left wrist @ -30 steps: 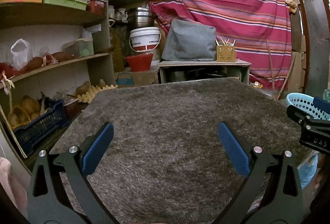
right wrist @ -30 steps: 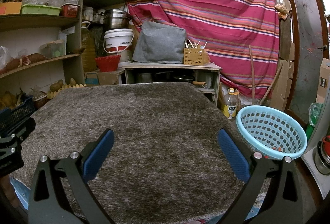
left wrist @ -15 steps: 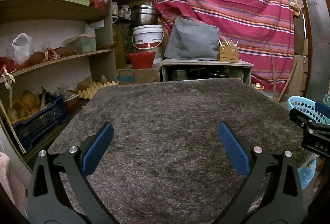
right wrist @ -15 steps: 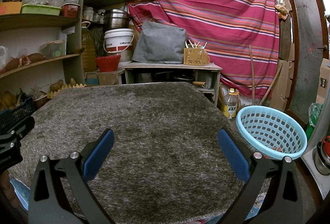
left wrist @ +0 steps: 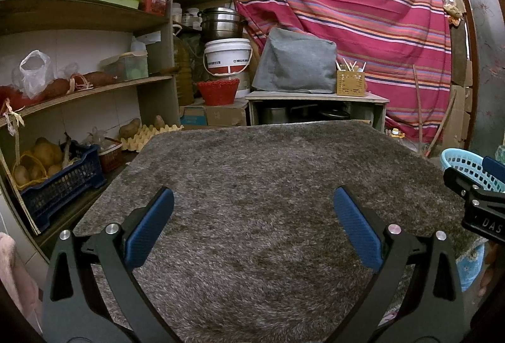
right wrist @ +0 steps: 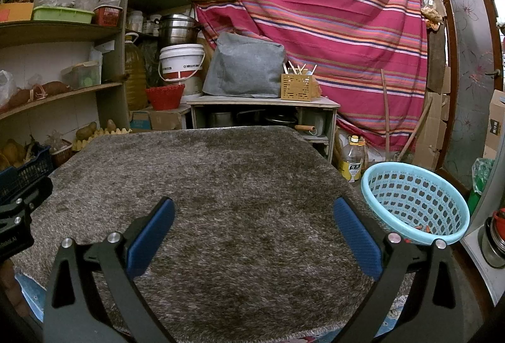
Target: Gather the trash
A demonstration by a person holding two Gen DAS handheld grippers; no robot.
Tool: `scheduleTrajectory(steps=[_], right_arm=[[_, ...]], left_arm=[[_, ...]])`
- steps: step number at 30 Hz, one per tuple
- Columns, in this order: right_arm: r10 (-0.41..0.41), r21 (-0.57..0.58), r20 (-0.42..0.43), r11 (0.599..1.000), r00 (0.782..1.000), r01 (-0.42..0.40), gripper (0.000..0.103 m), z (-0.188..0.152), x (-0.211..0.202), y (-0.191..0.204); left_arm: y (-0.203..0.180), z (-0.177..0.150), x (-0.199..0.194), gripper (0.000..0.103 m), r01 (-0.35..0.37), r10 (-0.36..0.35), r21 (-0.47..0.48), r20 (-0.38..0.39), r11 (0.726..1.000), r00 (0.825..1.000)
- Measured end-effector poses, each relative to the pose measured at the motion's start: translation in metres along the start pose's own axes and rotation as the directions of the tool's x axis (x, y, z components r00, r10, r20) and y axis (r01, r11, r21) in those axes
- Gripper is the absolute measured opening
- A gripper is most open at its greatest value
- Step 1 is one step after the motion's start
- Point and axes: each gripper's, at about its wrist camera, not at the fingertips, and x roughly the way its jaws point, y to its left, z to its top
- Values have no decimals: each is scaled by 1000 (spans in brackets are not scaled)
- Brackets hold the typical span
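A table covered with a shaggy grey-brown rug (left wrist: 252, 185) fills both views (right wrist: 221, 185). No loose trash shows on it. A light blue plastic basket (right wrist: 413, 201) stands to the right of the table, with a few small orange bits at its bottom; its rim shows in the left wrist view (left wrist: 460, 163). My left gripper (left wrist: 252, 226) is open and empty above the near part of the rug. My right gripper (right wrist: 252, 226) is open and empty above the rug, left of the basket. The right gripper's body shows at the right edge of the left wrist view (left wrist: 476, 204).
Wooden shelves (left wrist: 94, 84) with bags, tubs and a blue crate of potatoes (left wrist: 56, 179) stand at the left. A low cabinet (right wrist: 262, 112) with a grey cover and a utensil holder stands behind the table, before a striped curtain (right wrist: 315, 11). An oil bottle (right wrist: 352, 163) stands on the floor.
The left wrist view has shifted slightly, with the shelves sliding a little to the right. Both grippers stay open and empty. The right view is nearly unchanged.
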Motion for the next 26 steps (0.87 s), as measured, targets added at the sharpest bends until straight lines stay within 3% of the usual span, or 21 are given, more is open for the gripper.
scheduleTrajectory(steps=[26], right_arm=[[-4, -4, 2, 1000, 1000, 4, 99, -1, 0, -2]], left_arm=[[-19, -2, -7, 98, -6, 7, 30, -8, 1000, 1000]])
